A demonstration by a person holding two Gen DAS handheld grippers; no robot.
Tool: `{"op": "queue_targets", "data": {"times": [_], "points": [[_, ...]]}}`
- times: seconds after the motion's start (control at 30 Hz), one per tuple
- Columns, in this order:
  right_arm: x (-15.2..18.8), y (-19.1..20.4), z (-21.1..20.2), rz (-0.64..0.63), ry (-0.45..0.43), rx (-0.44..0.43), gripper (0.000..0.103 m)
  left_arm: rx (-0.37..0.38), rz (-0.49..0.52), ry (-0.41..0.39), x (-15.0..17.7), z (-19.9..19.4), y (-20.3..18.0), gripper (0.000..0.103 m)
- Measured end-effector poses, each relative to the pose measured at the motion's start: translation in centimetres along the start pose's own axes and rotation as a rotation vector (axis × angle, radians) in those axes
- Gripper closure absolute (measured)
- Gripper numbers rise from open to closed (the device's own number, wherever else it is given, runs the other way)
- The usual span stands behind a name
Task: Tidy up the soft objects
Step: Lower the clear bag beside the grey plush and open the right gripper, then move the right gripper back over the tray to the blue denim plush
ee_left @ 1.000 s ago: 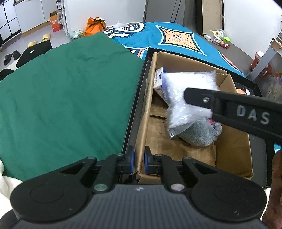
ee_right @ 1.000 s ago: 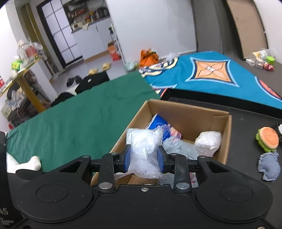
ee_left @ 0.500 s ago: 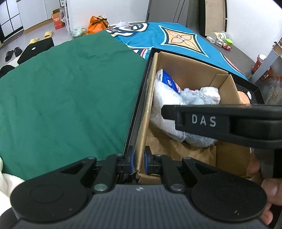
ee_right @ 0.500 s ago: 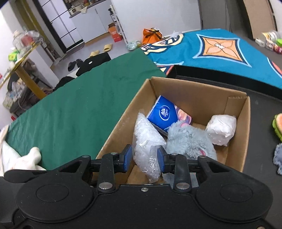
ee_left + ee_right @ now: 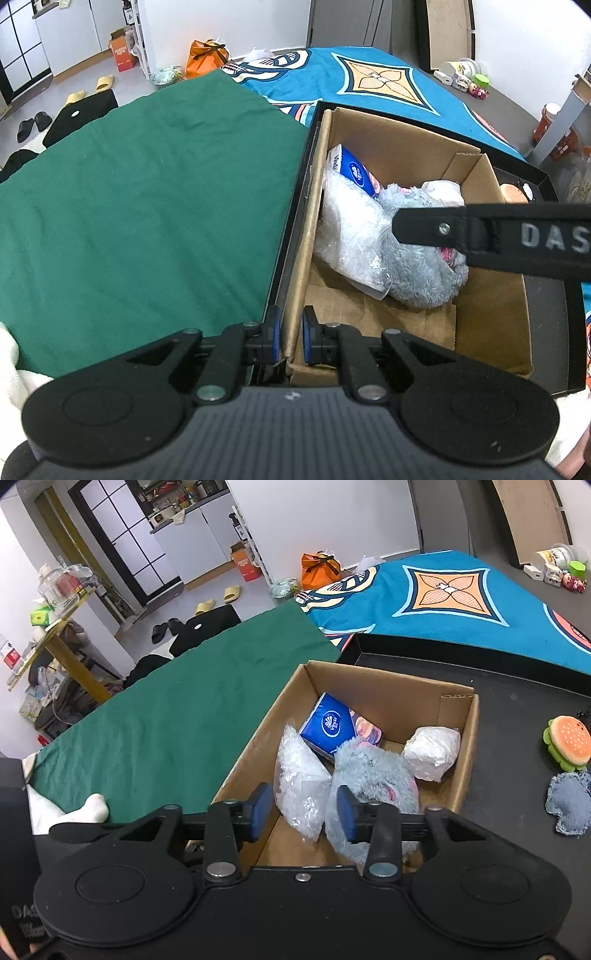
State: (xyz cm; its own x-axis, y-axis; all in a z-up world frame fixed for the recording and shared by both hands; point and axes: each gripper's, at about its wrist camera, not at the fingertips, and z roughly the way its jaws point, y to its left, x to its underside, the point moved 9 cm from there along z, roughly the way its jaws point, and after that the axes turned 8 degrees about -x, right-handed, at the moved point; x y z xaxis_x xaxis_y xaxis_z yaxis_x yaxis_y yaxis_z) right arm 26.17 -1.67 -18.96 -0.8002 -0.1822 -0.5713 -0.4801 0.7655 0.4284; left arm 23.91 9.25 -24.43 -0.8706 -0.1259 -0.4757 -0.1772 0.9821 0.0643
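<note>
My left gripper (image 5: 291, 338) is clenched on the near corner wall of the cardboard box (image 5: 491, 325). My right gripper (image 5: 301, 806) hangs released above the box — the clear plastic bag (image 5: 301, 786) lies inside, between its spread fingers, against the grey plush toy (image 5: 369, 775). Beyond them — a blue tissue pack (image 5: 328, 725).

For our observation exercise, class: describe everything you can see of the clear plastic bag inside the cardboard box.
The bag is clear, crinkly plastic packed with whitish filling, soft-looking and puffy. It stands tilted in the box, along its left wall, with its pointed top corner up. A blue tissue pack touches its upper side and a grey plush presses its right side. The open right tool hangs just above it without gripping it. The left tool pinches the box wall.
</note>
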Motion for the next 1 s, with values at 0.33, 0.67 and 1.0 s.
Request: {"op": "queue_targets", "data": {"times": [0.33,0.67,1.0], "points": [[0.0,-1.2,-3.1,0.016,-0.026,-0.013,0.045,-0.031,0.027,-0.013,-0.3,-0.8,-0.5,0.092],[0.5,-4.1,-6.1,0.074,-0.079,0.000,0.035,-0.061,0.047,-0.005,-1.2,-1.9,-1.1,0.083],[0.8,-6.4,-8.7,0.088,-0.120,-0.005,0.019,-0.101,0.067,-0.027,-2.0,-3.5,-2.5,0.048]]}}
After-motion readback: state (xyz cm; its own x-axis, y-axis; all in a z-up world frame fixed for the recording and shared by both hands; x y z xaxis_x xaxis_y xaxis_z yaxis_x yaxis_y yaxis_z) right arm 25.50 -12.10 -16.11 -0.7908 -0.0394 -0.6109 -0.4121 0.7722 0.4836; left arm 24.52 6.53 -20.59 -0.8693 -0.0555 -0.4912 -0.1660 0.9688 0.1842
